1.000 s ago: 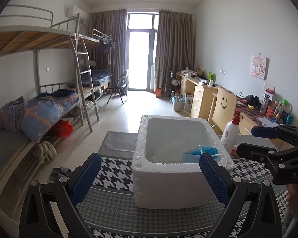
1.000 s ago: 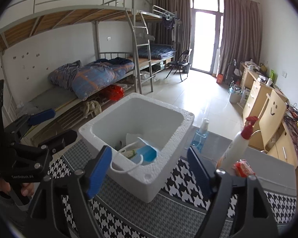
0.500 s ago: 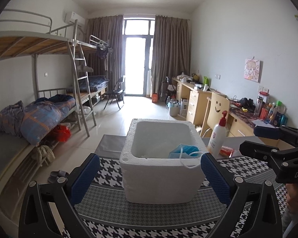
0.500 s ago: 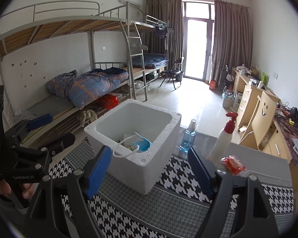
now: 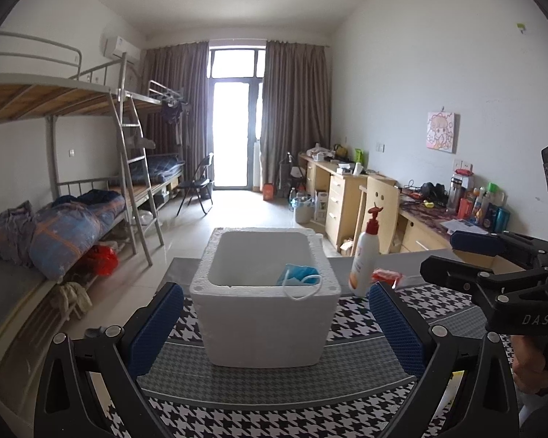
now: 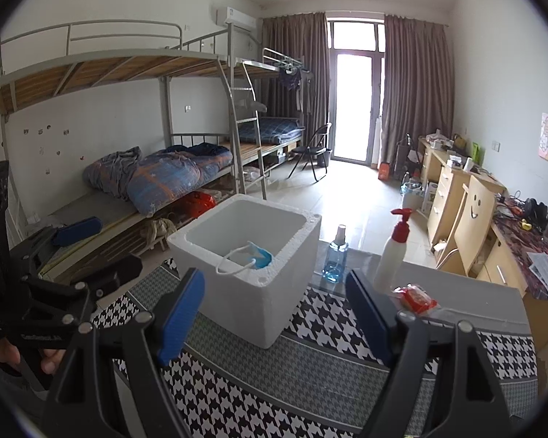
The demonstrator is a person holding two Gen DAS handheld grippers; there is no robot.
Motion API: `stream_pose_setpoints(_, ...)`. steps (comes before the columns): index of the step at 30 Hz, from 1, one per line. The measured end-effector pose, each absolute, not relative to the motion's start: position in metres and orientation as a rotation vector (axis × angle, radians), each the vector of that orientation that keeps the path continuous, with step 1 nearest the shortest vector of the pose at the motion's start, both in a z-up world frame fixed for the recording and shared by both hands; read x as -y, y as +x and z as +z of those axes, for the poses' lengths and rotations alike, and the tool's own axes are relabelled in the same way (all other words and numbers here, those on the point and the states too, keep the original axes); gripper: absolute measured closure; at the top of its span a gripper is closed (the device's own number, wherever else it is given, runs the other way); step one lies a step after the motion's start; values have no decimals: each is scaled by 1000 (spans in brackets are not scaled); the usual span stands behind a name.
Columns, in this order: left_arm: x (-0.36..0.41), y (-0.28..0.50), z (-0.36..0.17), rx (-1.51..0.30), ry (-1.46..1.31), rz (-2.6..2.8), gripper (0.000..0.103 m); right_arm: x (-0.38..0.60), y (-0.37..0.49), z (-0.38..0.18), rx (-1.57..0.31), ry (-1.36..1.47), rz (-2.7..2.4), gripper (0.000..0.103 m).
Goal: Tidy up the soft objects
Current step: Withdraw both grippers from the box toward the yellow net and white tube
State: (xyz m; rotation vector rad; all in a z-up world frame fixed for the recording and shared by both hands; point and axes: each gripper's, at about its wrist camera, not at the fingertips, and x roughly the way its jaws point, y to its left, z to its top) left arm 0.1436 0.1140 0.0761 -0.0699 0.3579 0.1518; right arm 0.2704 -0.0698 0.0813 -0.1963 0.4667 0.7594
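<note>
1. Left gripper (image 5: 274,325): held level-ish, tipped slightly down toward the white foam box (image 5: 265,314). Jaws spread wide, blue pads (image 5: 153,328) standing either side of the box as seen from this camera, clear of it. Nothing between them.
2. Right gripper (image 6: 274,314): also angled slightly downward, jaws wide apart and empty. In the left wrist view it shows at the right edge, gripped by a hand (image 5: 533,368) from below.
3. In the right wrist view the left gripper sits at the left edge, a hand's fingers (image 6: 51,361) curled under its handle.
4. Blue face mask (image 6: 257,257): lies inside the foam box at its near corner, one white ear loop draped over the rim.
5. The box stands on a houndstooth cloth (image 6: 310,372).
6. Right of the box: white pump bottle (image 6: 392,255) upright, red packet (image 6: 416,297) lying just beside its base, blue spray bottle (image 6: 336,255) behind the box.
</note>
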Motion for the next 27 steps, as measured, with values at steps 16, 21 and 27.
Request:
stream_pose_setpoints(16, -86, 126, 74, -307, -51, 105, 1, 114, 251, 77, -414, -150, 697, 20)
stream_pose_setpoints(21, -78, 122, 72, -301, -53, 89, 1, 122, 243, 76, -402, -144, 680, 20)
stream_pose_setpoints(27, -70, 122, 70, -295, -65, 52, 1, 135, 235, 69, -380, -142, 637, 20)
